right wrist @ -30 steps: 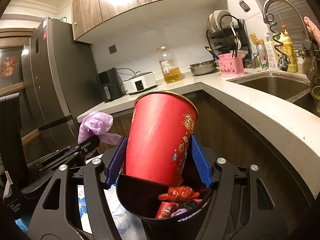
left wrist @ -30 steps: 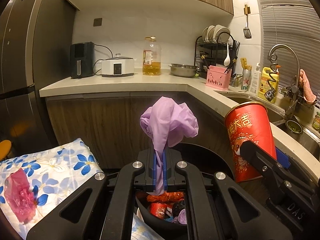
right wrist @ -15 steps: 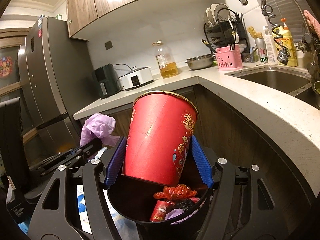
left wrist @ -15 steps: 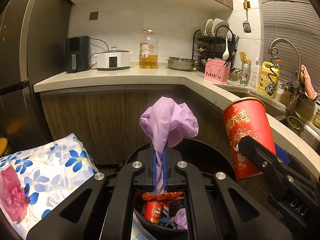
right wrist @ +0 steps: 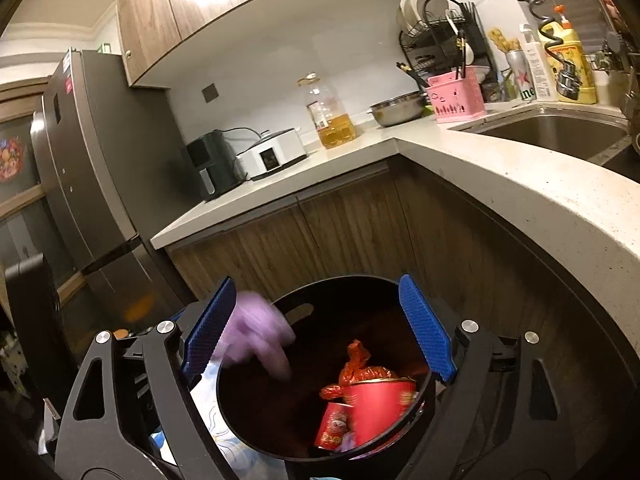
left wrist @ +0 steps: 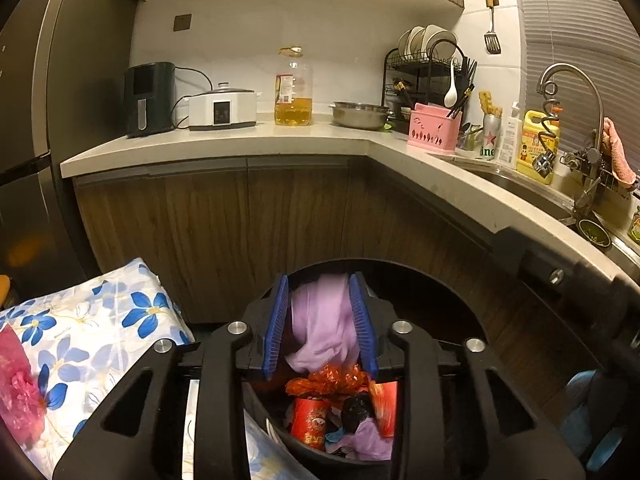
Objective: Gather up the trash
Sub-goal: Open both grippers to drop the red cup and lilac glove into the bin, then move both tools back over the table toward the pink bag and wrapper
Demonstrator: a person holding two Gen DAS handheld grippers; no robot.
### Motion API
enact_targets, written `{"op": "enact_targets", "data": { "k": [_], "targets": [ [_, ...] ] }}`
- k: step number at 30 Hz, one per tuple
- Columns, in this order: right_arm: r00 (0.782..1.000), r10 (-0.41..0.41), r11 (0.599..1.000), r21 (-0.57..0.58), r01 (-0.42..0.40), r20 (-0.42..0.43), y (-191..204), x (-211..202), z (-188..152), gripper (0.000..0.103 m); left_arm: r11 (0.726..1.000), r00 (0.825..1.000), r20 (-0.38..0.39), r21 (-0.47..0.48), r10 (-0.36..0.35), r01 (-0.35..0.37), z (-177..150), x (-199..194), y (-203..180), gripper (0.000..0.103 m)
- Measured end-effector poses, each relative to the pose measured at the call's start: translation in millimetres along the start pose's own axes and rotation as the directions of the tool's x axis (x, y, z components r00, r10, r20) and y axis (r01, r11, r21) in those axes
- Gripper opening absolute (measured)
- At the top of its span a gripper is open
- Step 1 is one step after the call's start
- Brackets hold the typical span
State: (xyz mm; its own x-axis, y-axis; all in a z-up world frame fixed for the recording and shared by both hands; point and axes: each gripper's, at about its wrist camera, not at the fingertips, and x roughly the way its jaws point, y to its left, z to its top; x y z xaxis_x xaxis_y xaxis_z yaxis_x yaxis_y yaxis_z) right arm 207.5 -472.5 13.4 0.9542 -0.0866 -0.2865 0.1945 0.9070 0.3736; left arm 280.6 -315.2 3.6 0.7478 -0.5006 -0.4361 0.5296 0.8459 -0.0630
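A black round trash bin (left wrist: 452,300) (right wrist: 248,412) stands on the floor below both grippers. My left gripper (left wrist: 320,324) is open, and the purple plastic bag (left wrist: 324,328) is dropping between its blue pads (left wrist: 276,328) into the bin. It shows blurred in the right wrist view (right wrist: 256,340). My right gripper (right wrist: 320,328) is open and empty over the bin. The big red paper cup (right wrist: 380,404) lies inside the bin with a red wrapper (right wrist: 356,364) and a small red can (right wrist: 336,424) (left wrist: 312,424).
A floral cloth (left wrist: 92,336) with a pink bag (left wrist: 20,392) on it lies left of the bin. Wooden cabinets (left wrist: 248,236) and the L-shaped counter (left wrist: 224,140) stand behind, the sink (right wrist: 556,136) to the right, the fridge (right wrist: 96,184) to the left.
Both grippers opened. The purple bag slipped from the left pads and is falling. The red cup left the right gripper and now lies in the bin.
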Motion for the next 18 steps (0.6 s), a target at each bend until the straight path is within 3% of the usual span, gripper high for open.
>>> {"op": "enact_targets", "data": {
  "k": [2, 9, 11, 18],
  "targets": [
    [1.000, -0.009, 1.000, 0.004, 0.009, 0.003, -0.2, -2.0, 0.4, 0.087, 1.000, 1.000, 0.000, 0.000, -0.002, 0.002, -2.0, -0.9, 0.8, 0.054],
    [0.998, -0.058, 0.998, -0.022, 0.058, 0.024, 8.8, -13.6, 2.2, 0.096, 0.999, 0.999, 0.022, 0.001, 0.039, -0.039, -9.5, -15.0, 8.3, 0.075],
    [0.996, -0.085, 0.996, -0.038, 0.086, 0.032, 13.2, -18.9, 1.9, 0.098, 0.998, 0.998, 0.028, -0.010, 0.057, -0.057, -11.5, -21.1, 13.5, 0.086],
    [0.986, -0.149, 0.978, -0.138, 0.158, 0.070, 40.3, -37.7, -12.1, 0.098, 0.990, 0.989, 0.051, -0.038, 0.140, -0.139, -24.8, -58.4, 33.9, 0.093]
  ]
}}
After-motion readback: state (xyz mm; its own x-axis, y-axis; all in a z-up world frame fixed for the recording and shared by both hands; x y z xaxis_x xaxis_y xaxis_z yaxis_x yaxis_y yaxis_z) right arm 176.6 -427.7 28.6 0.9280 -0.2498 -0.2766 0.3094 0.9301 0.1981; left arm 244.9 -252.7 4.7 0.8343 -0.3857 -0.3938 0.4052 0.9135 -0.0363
